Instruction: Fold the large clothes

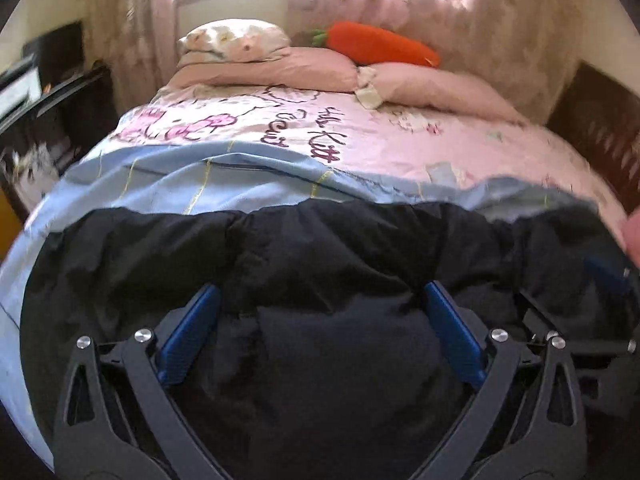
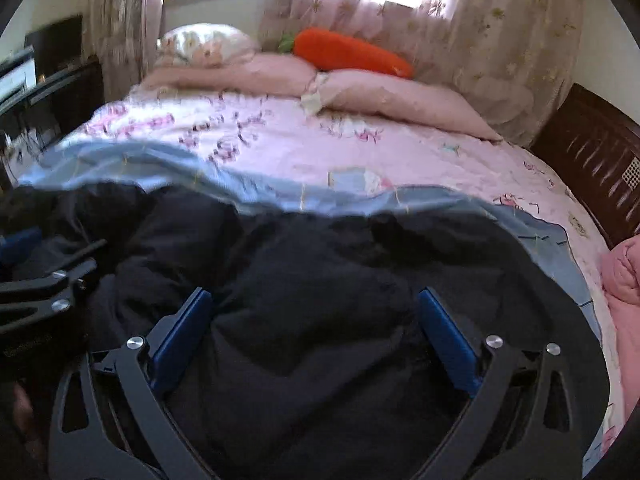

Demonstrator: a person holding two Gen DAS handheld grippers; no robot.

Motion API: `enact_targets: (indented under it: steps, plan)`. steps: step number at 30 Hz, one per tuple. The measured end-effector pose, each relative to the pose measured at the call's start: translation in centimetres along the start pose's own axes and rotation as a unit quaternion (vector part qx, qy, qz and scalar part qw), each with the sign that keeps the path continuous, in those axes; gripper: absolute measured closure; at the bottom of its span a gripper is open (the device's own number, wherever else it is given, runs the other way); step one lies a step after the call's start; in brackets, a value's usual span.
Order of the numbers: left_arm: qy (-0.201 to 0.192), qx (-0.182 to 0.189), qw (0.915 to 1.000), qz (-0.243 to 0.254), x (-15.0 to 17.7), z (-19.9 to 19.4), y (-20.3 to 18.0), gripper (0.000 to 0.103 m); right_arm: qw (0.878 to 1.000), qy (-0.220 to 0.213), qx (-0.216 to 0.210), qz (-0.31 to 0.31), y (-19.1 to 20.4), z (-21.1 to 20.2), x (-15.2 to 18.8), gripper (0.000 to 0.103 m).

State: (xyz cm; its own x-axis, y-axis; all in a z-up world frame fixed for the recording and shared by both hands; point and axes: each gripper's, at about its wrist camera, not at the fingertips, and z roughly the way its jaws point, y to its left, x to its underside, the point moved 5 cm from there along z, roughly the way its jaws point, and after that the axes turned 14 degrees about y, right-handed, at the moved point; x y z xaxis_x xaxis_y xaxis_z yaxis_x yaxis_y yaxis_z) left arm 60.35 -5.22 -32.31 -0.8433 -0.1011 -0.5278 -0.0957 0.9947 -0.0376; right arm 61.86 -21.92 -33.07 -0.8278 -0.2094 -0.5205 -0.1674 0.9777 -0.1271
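Note:
A large black padded garment (image 1: 320,256) lies bunched across the near end of the bed, over a light blue sheet (image 1: 160,184). My left gripper (image 1: 320,292) is wide open, its blue pads (image 1: 192,332) on either side of a hump of the black cloth. My right gripper (image 2: 316,296) is also wide open over the same garment (image 2: 320,264), cloth bulging between its blue pads (image 2: 444,336). Each gripper shows at the edge of the other's view, the right one (image 1: 592,320) and the left one (image 2: 48,280). Neither pinches the cloth.
The bed has a pink cartoon-print sheet (image 1: 380,136), pink pillows (image 1: 280,68) and an orange carrot plush (image 1: 380,46) by the curtained window. A dark wooden bed board (image 2: 592,160) is at right, dark furniture (image 1: 48,112) at left, a pink quilt (image 2: 624,272) at far right.

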Motion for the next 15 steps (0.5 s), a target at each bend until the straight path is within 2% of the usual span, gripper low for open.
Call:
enact_targets:
  steps: [3,7,10,11,12,13,15]
  plan:
    - [0.005,-0.005,0.9995,0.030,0.1,0.2,-0.1,0.002,1.000,0.003,-0.005,0.020,-2.0,0.0,0.2,0.001]
    - [0.001,-0.011,0.9979,0.064,0.1,0.2,0.4,0.002,0.999,-0.018,0.029,-0.021,-3.3,-0.4,0.8,0.001]
    - [-0.006,-0.037,0.9934,0.108,0.4,0.1,1.5,0.002,0.992,-0.042,0.090,-0.072,-5.2,-1.1,0.7,0.001]
    - [-0.012,-0.049,0.9914,0.121,0.5,-0.1,2.1,0.002,0.988,-0.046,0.127,-0.074,-6.8,-1.2,0.8,0.001]
    - [-0.020,-0.073,0.9895,0.123,0.7,-0.4,3.5,0.002,0.983,-0.039,0.169,-0.064,-8.7,-0.9,0.8,0.001]
    - [-0.025,-0.086,0.9889,0.118,0.8,-0.6,4.6,0.002,0.981,-0.031,0.187,-0.048,-11.3,-0.5,1.2,0.001]
    - [-0.036,-0.109,0.9894,0.089,1.4,-1.5,8.3,0.002,0.982,-0.015,0.191,0.010,-15.9,0.2,2.4,0.001]
